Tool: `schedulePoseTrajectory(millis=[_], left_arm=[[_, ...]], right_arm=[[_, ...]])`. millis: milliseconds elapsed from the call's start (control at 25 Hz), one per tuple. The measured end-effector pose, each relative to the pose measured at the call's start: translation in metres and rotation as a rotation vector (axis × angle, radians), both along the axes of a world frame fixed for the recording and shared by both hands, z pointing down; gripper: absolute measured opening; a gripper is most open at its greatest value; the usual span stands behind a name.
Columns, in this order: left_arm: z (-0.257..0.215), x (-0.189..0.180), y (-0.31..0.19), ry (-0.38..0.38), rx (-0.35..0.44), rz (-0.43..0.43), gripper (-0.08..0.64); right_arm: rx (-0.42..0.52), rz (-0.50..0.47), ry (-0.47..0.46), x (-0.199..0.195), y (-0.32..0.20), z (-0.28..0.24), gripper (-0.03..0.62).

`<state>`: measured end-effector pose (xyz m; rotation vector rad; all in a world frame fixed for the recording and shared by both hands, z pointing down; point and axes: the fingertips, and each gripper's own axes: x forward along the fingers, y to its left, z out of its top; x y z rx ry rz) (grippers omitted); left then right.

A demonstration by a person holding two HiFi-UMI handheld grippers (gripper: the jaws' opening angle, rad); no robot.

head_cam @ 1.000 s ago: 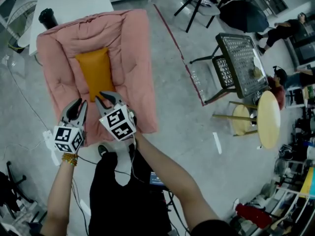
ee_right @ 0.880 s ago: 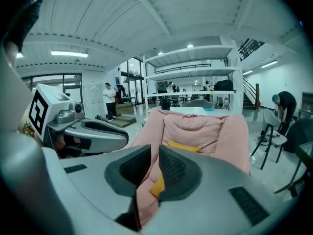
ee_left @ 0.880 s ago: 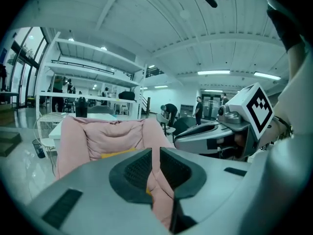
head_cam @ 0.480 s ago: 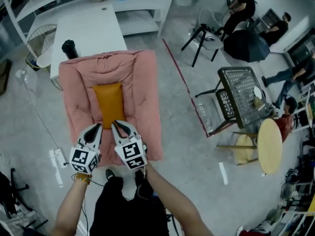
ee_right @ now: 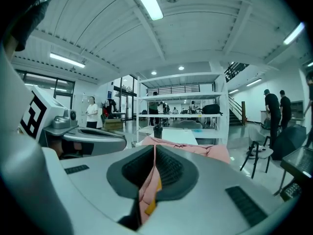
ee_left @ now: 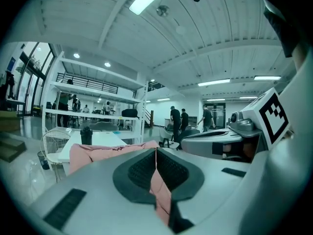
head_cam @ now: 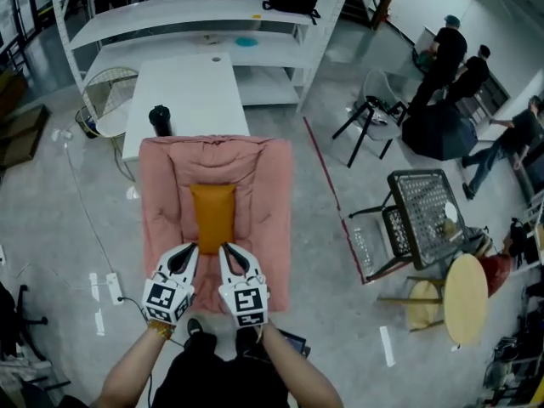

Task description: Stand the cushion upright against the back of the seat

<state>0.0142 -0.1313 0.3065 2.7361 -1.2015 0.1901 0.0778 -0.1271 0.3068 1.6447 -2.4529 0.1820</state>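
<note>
Down by the person's arms, the left claw and the right claw are side by side over the near end of the pink seat. Both are clenched tight, tip on tip, with nothing gripped. Just past them, the orange cushion lies flat in the middle of the seat, not standing up. Behind the seat is a white counter with a black cup on it. Farther back are white shelves.
</note>
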Motion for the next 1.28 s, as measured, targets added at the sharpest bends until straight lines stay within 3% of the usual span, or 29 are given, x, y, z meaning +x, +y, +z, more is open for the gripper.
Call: schedulePoseTrajectory(millis=[320, 640, 800, 960, 1120, 1280], left_arm=[[-0.014, -0.011, 0.028, -0.012, 0.039, 0.010, 0.017], [-0.007, -0.034, 0.054, -0.044, 0.013, -0.036, 0.017], [0.000, -0.041, 0.065, -0.073, -0.038, -0.049, 0.015], [0.019, -0.045, 0.071, -0.048, -0.014, -0.036, 0.016], [0.013, -0.043, 0.073, -0.080, -0.032, -0.024, 0.017], [0.019, -0.042, 0.070, -0.046, -0.007, -0.022, 0.017]], right_arm=[[0.059, -0.026, 0.044, -0.019, 0.027, -0.017, 0.025], [-0.009, 0.000, 0.006, -0.020, 0.052, 0.002, 0.023], [-0.043, -0.008, 0.011, -0.023, 0.065, 0.015, 0.023], [-0.056, -0.032, 0.029, -0.028, 0.070, 0.017, 0.018], [-0.078, -0.071, 0.033, -0.038, 0.076, 0.022, 0.016], [-0.091, -0.100, 0.042, -0.046, 0.079, 0.029, 0.015]])
